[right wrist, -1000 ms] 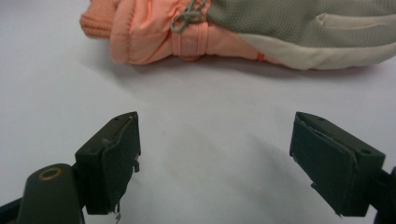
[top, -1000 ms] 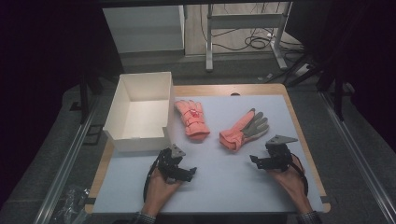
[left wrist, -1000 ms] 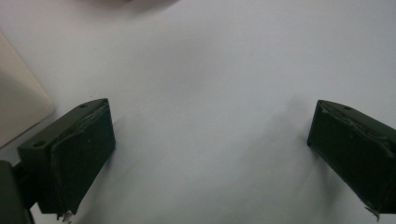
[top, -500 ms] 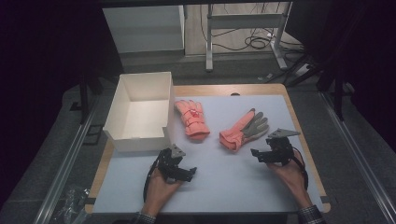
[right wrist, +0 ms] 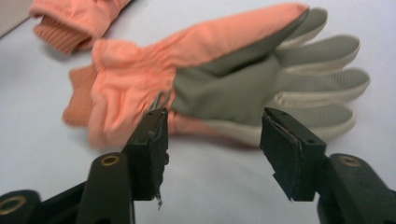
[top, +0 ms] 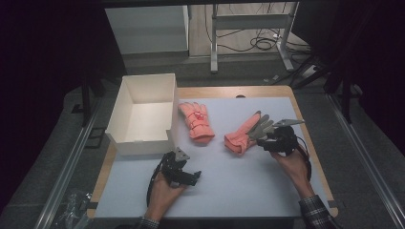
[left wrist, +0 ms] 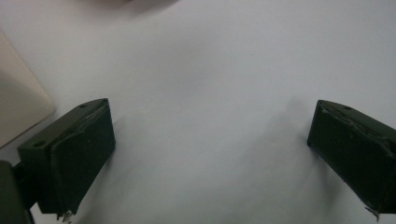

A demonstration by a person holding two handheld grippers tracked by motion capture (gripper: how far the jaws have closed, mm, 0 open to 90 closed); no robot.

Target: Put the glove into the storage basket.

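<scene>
Right tool [right wrist: 212, 140] jaws apart, just short of grey-palmed glove [right wrist: 224, 79]. Left tool [left wrist: 210, 154] jaws apart over bare tabletop [left wrist: 210, 70].

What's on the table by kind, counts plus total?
Gloves: 2, the left glove and the right glove
Boxes: 1, the white box
Handheld grippers: 2, the left gripper and the right gripper, both open
Total: 5
</scene>
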